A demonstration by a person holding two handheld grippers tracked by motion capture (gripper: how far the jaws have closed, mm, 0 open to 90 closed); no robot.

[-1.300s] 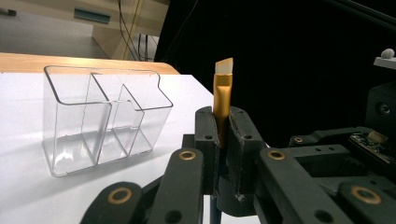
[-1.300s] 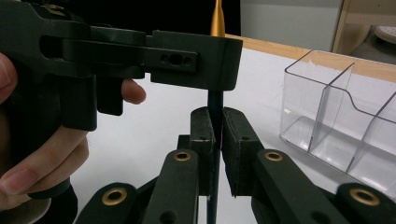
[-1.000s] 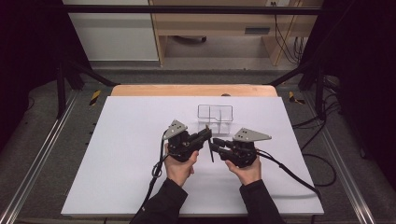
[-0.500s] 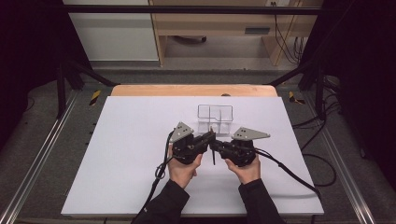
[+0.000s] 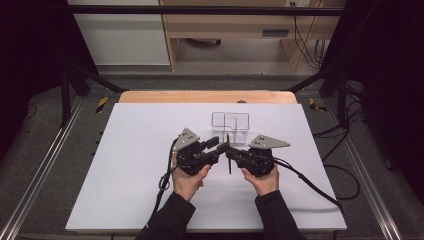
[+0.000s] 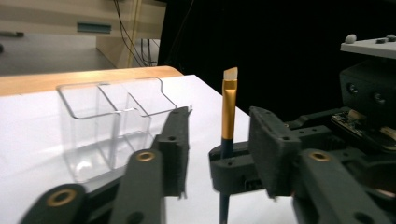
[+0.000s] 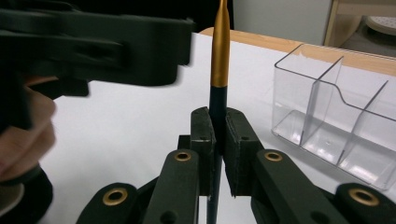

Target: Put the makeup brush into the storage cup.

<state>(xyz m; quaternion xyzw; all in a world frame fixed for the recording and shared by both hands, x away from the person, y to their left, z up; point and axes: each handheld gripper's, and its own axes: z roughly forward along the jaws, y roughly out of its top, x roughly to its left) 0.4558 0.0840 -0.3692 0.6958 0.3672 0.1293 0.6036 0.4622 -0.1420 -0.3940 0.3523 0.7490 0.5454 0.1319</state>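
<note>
I see a white sheet (image 5: 135,165) covering the table, with a strip of bare wood (image 5: 205,96) at its far edge. Beyond that lie grey floor, a pale wooden bench (image 5: 235,25) and loose cables, and dark frame rails run down both sides. A clear plastic organiser (image 5: 230,121) with inner dividers stands on the sheet, and I take it as my landmark.

My two hands meet just in front of the organiser, on the near side of it, forearms in dark sleeves coming up from the bottom edge. The left gripper (image 5: 222,145) points toward the right one, and the right gripper (image 5: 231,152) points back at it, so the jaw tips almost meet.

The right gripper (image 7: 215,135) is clamped on the dark handle of a paintbrush (image 7: 219,60), which stands nearly upright in front of the organiser, gold ferrule above the pads. In the left gripper view the brush (image 6: 229,105) shows its pale flat tip on top. The left gripper (image 6: 219,140) has its jaws moderately apart; they have just been opening, with the brush between them but the pads off it.

Compared with a second ago, the left hand has edged closer to the right one, and the brush has passed from the left jaws' grip to the right's.
</note>
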